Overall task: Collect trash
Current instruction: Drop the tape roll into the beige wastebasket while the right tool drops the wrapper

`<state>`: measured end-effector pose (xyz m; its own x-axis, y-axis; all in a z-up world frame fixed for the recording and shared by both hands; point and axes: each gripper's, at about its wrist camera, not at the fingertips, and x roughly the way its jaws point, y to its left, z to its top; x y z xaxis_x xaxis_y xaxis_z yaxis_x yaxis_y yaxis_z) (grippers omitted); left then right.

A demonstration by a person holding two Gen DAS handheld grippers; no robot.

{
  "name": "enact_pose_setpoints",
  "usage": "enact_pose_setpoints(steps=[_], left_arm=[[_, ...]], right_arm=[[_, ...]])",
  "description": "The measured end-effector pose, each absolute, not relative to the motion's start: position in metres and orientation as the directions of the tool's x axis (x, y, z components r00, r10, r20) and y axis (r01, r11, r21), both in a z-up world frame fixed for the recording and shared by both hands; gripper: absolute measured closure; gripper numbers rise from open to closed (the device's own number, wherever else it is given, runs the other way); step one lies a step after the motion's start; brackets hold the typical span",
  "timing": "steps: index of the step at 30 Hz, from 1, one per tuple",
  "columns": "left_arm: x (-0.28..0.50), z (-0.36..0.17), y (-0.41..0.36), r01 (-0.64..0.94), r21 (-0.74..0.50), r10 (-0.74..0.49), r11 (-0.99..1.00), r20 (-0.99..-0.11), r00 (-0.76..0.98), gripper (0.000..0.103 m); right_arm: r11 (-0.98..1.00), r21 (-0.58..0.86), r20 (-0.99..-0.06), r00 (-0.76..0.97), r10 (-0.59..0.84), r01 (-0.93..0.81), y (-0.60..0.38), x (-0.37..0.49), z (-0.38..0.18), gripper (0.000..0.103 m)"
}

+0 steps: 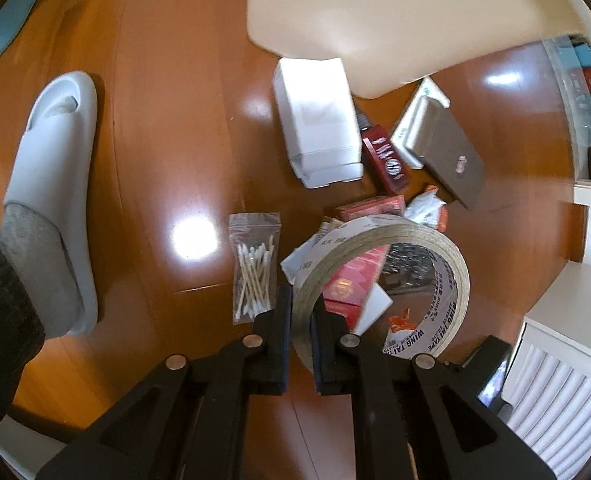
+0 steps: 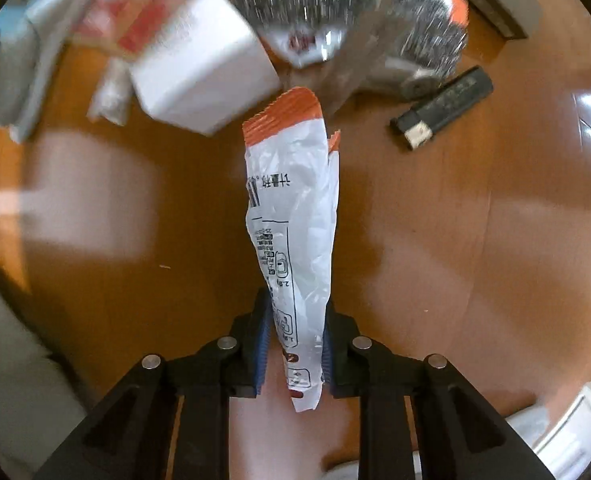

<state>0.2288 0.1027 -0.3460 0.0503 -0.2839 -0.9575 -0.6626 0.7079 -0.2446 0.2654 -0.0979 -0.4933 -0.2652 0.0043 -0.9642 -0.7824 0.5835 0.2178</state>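
— Fingers? 
— Left gripper (image 1: 299, 316) pinches the tape roll (image 1: 379, 288) wall, above red packets (image 1: 369, 206). Right gripper (image 2: 297, 344) clamps a white-and-orange wrapper (image 2: 295, 216).
— Nearby? 
— Cotton-swab bag (image 1: 255, 268), white box (image 1: 317, 120), black lighter (image 2: 441, 108) on wooden floor (image 2: 475, 240).

I'm looking down into a home, most likely a living room. The floor (image 1: 143, 168) is glossy orange-brown wood boards, and on the left a socked foot stands in a white house slipper (image 1: 55, 184). Household odds and ends lie scattered on it: a bag of cotton swabs (image 1: 254, 268), small cartons, a white box (image 1: 315, 120). At the far right stands a clear display cabinet (image 1: 583, 92), with white furniture (image 1: 567, 320) nearer.
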Motion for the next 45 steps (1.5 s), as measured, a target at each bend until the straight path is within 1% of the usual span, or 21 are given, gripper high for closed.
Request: enact_pose_setpoints(steps=[3,6,7,9,13,15,17,19,22,26,27,28,30,34,37,39,41,42,43,44,45], left_arm=[[0.23,-0.321,0.099,-0.651,-0.285,-0.292,0.703,-0.951,0.1,0.095],[0.233,-0.284,0.1,-0.627,-0.326,-0.28,0.707,-0.944,0.175,0.095],[0.236,-0.268,0.103,-0.619,-0.344,-0.275,0.705,-0.939,0.209,0.095],[0.241,-0.239,0.11,-0.601,-0.381,-0.263,0.703,-0.924,0.277,0.095],[0.264,-0.172,0.137,-0.567,-0.461,-0.237,0.682,-0.874,0.424,0.095],[0.283,-0.146,0.153,-0.554,-0.474,-0.217,0.684,-0.858,0.466,0.095],[0.308,-0.132,0.171,-0.553,-0.458,-0.192,0.696,-0.86,0.472,0.095],[0.332,-0.129,0.185,-0.567,-0.402,-0.146,0.719,-0.885,0.443,0.095],[0.364,-0.141,0.198,-0.594,-0.328,-0.096,0.734,-0.917,0.387,0.095],[0.38,-0.172,0.202,-0.628,-0.294,-0.096,0.721,-0.939,0.33,0.093],[0.382,-0.184,0.203,-0.642,-0.301,-0.128,0.705,-0.945,0.302,0.088],[0.383,-0.191,0.204,-0.651,-0.312,-0.147,0.692,-0.944,0.297,0.081],[0.382,-0.194,0.203,-0.663,-0.288,-0.12,0.691,-0.95,0.287,0.074],[0.377,-0.174,0.198,-0.639,-0.2,-0.043,0.743,-0.967,0.252,0.072],[0.365,-0.139,0.198,-0.609,-0.154,0.004,0.778,-0.969,0.249,0.072],[0.347,-0.107,0.197,-0.596,-0.16,0.012,0.787,-0.962,0.274,0.072],[0.322,-0.072,0.195,-0.591,-0.184,0.015,0.785,-0.949,0.316,0.063],[0.305,-0.053,0.195,-0.592,-0.21,0.008,0.778,-0.939,0.344,0.046],[0.294,-0.044,0.196,-0.595,-0.231,0.005,0.769,-0.93,0.368,0.027],[0.283,-0.036,0.2,-0.6,-0.251,0.008,0.76,-0.919,0.395,0.022],[0.272,-0.029,0.202,-0.606,-0.271,0.019,0.748,-0.904,0.428,0.021]], right_arm=[[0.627,0.334,-0.935,-0.333,0.125,-0.703,-0.106,0.284,-0.462,0.08],[0.617,0.445,-0.893,-0.377,0.248,-0.649,-0.103,0.302,-0.412,0.08],[0.605,0.476,-0.878,-0.382,0.288,-0.639,-0.101,0.308,-0.394,0.08],[0.581,0.537,-0.843,-0.369,0.391,-0.612,-0.092,0.323,-0.335,0.08],[0.548,0.634,-0.758,-0.295,0.582,-0.546,-0.099,0.341,-0.234,0.08],[0.555,0.662,-0.722,-0.231,0.652,-0.504,-0.108,0.351,-0.198,0.08],[0.582,0.697,-0.687,-0.155,0.71,-0.42,-0.103,0.369,-0.169,0.08],[0.588,0.706,-0.669,-0.1,0.737,-0.395,-0.105,0.374,-0.152,0.08],[0.599,0.696,-0.665,-0.041,0.746,-0.396,-0.108,0.387,-0.134,0.08],[0.635,0.646,-0.712,-0.034,0.702,-0.424,-0.098,0.4,-0.133,0.08],[0.645,0.636,-0.723,-0.036,0.69,-0.424,-0.098,0.403,-0.137,0.08],[0.658,0.626,-0.735,-0.037,0.677,-0.418,-0.098,0.406,-0.142,0.08],[0.69,0.609,-0.763,-0.049,0.645,-0.39,-0.101,0.413,-0.149,0.079],[0.715,0.593,-0.785,-0.068,0.615,-0.37,-0.095,0.417,-0.166,0.079],[0.711,0.593,-0.785,-0.072,0.616,-0.378,-0.084,0.419,-0.17,0.078],[0.705,0.594,-0.78,-0.063,0.622,-0.387,-0.077,0.419,-0.165,0.078],[0.693,0.603,-0.77,-0.06,0.635,-0.394,-0.069,0.419,-0.158,0.078],[0.687,0.608,-0.764,-0.059,0.642,-0.398,-0.066,0.419,-0.155,0.078],[0.672,0.621,-0.751,-0.061,0.657,-0.402,-0.061,0.418,-0.151,0.078],[0.656,0.634,-0.738,-0.064,0.672,-0.409,-0.058,0.416,-0.145,0.078],[0.644,0.644,-0.727,-0.067,0.684,-0.413,-0.055,0.414,-0.143,0.078]])
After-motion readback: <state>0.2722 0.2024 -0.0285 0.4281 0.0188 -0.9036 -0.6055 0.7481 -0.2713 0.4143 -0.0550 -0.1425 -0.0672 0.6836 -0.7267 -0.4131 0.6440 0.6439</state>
